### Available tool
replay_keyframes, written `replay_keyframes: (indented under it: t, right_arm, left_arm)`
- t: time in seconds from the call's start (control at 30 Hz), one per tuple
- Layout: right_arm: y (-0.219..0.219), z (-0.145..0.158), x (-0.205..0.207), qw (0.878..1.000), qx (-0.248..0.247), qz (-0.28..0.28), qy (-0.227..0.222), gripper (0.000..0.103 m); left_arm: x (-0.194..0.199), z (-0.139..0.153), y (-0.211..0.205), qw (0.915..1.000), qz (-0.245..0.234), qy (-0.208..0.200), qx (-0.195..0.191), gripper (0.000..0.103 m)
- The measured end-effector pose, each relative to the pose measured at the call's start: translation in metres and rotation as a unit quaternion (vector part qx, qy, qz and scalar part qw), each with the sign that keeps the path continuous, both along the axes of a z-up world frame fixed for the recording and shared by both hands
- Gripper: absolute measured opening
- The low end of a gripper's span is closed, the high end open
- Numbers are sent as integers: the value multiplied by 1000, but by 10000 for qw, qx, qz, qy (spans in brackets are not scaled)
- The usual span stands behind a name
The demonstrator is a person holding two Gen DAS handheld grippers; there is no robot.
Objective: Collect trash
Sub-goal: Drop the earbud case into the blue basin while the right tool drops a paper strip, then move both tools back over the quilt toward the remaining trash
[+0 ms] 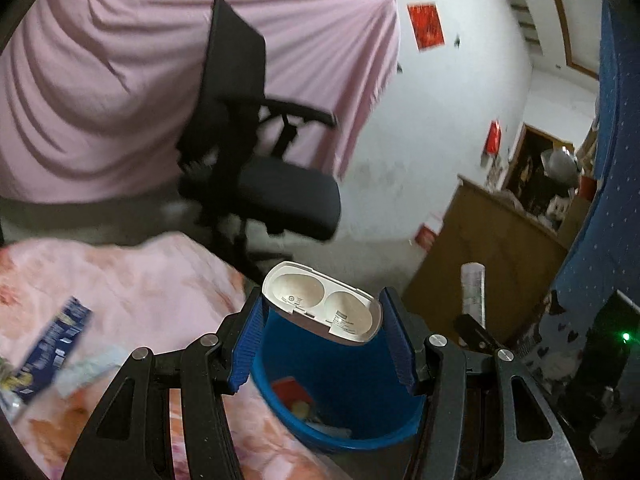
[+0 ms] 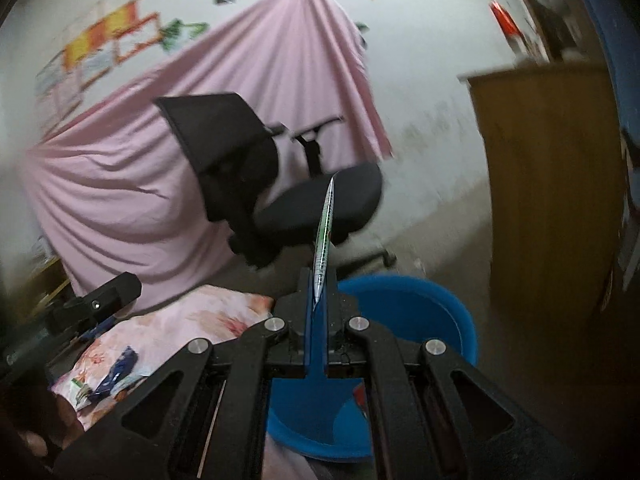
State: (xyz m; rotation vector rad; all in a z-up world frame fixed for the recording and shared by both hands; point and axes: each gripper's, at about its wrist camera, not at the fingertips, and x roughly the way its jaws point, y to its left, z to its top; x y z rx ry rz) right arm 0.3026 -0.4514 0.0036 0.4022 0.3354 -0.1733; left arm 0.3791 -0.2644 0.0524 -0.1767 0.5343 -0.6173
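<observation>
My left gripper (image 1: 322, 332) is shut on a white plastic two-cup tray (image 1: 320, 304) and holds it above the blue bin (image 1: 340, 380). The bin holds a red scrap and other bits. My right gripper (image 2: 316, 304) is shut on a thin flat wrapper (image 2: 325, 236), seen edge-on, above the same blue bin (image 2: 420, 308). The right gripper and its white wrapper also show at the right of the left wrist view (image 1: 474, 292). A blue wrapper (image 1: 56, 344) and other litter lie on the pink floral bedspread (image 1: 132, 280); they also show in the right wrist view (image 2: 116, 372).
A black office chair (image 1: 256, 152) stands beyond the bin before a pink sheet (image 1: 100, 100). A wooden cabinet (image 2: 548, 184) stands to the right. A blue curtain (image 1: 612, 160) hangs at far right.
</observation>
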Motion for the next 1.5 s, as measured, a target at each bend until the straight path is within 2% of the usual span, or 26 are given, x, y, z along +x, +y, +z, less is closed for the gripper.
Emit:
replay_keyframes:
  t: [0.17, 0.53, 0.73, 0.9, 1.07, 1.2, 1.3, 1.37, 1.43, 1.5]
  right_arm:
    - [-22, -16, 5, 9985, 386, -109, 370, 31]
    - [-34, -33, 13, 9944, 637, -21, 847, 31]
    - [-39, -40, 23, 9920, 755, 28, 1014, 32]
    - [-41, -45, 28, 9901, 811, -4, 1147, 35]
    - [-42, -45, 28, 9897, 816, -13, 1175, 35]
    - [-41, -45, 29, 9901, 783, 12, 1169, 37]
    - [-37, -43, 30, 9906, 730, 50, 1156, 39]
    - [-34, -40, 29, 9915, 688, 78, 1099, 41]
    - [-30, -36, 28, 9927, 628, 94, 1023, 48]
    - [-26, -30, 27, 9940, 567, 113, 932, 55]
  left_arm:
    - [11, -18, -24, 9990, -104, 315, 292, 51]
    - [18, -47, -42, 9931, -235, 868, 754, 51]
    - [24, -55, -41, 9899, -164, 1094, 883, 52]
    - [27, -54, -34, 9902, -105, 1123, 824, 56]
    - [26, -48, -27, 9910, -25, 1059, 819, 56]
    - [19, -39, -17, 9930, 173, 777, 873, 56]
    - [12, -29, -8, 9938, 312, 498, 940, 62]
    - [6, -21, 0, 9945, 431, 281, 914, 70]
    - [0, -13, 10, 9945, 555, 100, 887, 75]
    - [-4, -7, 18, 9940, 650, -50, 884, 75]
